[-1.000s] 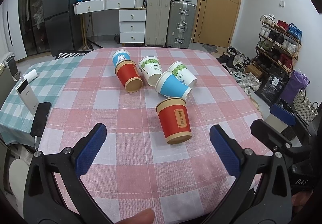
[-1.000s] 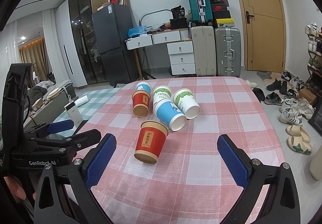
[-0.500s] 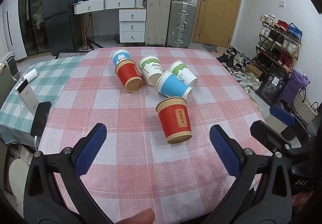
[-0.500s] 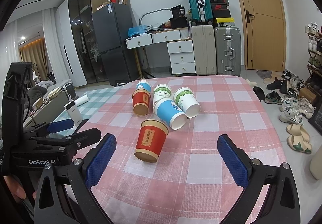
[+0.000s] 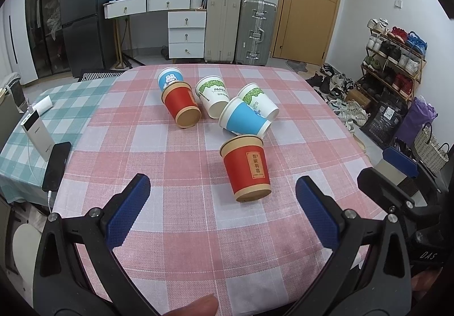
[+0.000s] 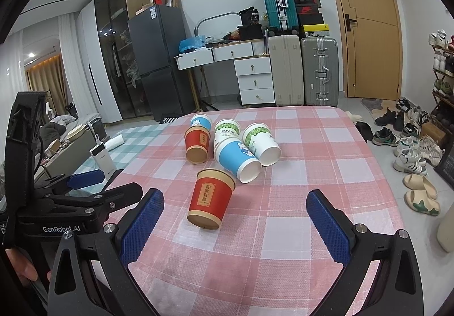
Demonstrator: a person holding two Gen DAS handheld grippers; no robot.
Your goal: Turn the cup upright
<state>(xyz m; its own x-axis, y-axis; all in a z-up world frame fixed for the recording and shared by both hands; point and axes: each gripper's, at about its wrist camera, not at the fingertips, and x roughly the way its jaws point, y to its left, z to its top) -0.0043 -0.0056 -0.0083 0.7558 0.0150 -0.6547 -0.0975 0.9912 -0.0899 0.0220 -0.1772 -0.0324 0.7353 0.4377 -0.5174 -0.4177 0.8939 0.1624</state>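
Note:
Several paper cups lie on their sides on a red checked tablecloth (image 5: 181, 231). The nearest is a red cup with a label (image 5: 246, 169), its base towards me; it also shows in the right wrist view (image 6: 211, 197). Behind it lie a blue cup (image 5: 244, 118), two white cups with green leaves (image 5: 214, 96) (image 5: 259, 101), another red cup (image 5: 181, 106) and a small blue-and-white cup (image 5: 169, 78). My left gripper (image 5: 222, 214) is open and empty, short of the near red cup. My right gripper (image 6: 235, 223) is open and empty, just right of it.
A white power bank (image 5: 37, 134) and a black phone (image 5: 56, 164) lie on the green checked cloth at the left. The table's right edge drops to a floor with shoes (image 6: 408, 157). Suitcases (image 5: 241, 29) and drawers stand beyond the table.

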